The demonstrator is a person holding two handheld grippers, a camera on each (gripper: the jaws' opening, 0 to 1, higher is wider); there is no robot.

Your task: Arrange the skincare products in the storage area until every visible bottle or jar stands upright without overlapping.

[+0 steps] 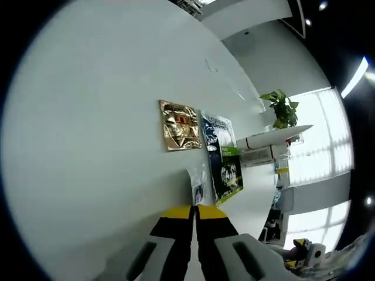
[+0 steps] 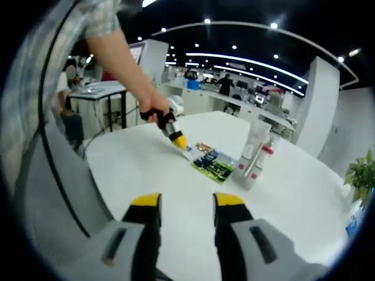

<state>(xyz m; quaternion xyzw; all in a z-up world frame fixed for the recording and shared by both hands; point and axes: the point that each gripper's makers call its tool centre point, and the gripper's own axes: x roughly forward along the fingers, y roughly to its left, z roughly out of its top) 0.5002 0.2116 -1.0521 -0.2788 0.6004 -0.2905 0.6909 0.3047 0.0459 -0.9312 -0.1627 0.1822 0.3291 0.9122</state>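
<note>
- What do we see from the left gripper view?
- We see our left gripper point(image 1: 194, 212) low over the white table point(image 1: 88, 146). Its yellow tips are pressed close together, and a small clear packet point(image 1: 198, 186) lies right at the tips. We cannot tell if the tips pinch it or just touch it.
- What lies past it?
- A gold packet point(image 1: 180, 124), then a dark blue and white packet point(image 1: 218, 133) beside it, and a black and green packet point(image 1: 228, 174) next to that. They all lie flat. Two white tubes point(image 1: 263, 147) lie at the far end of the row. A green plant point(image 1: 282, 108) stands farther off.
- And from the right gripper view?
- Our right gripper point(image 2: 186, 201) hangs over the table with its tips spread wide. Nothing is between them.
- Where are the tubes there?
- A tall white tube point(image 2: 252, 145) stands up, and a smaller one with a red band point(image 2: 258, 165) leans beside it. The flat packets point(image 2: 212, 163) lie just to their left. Our hand point(image 2: 150, 110) holds the left gripper down at those packets.
</note>
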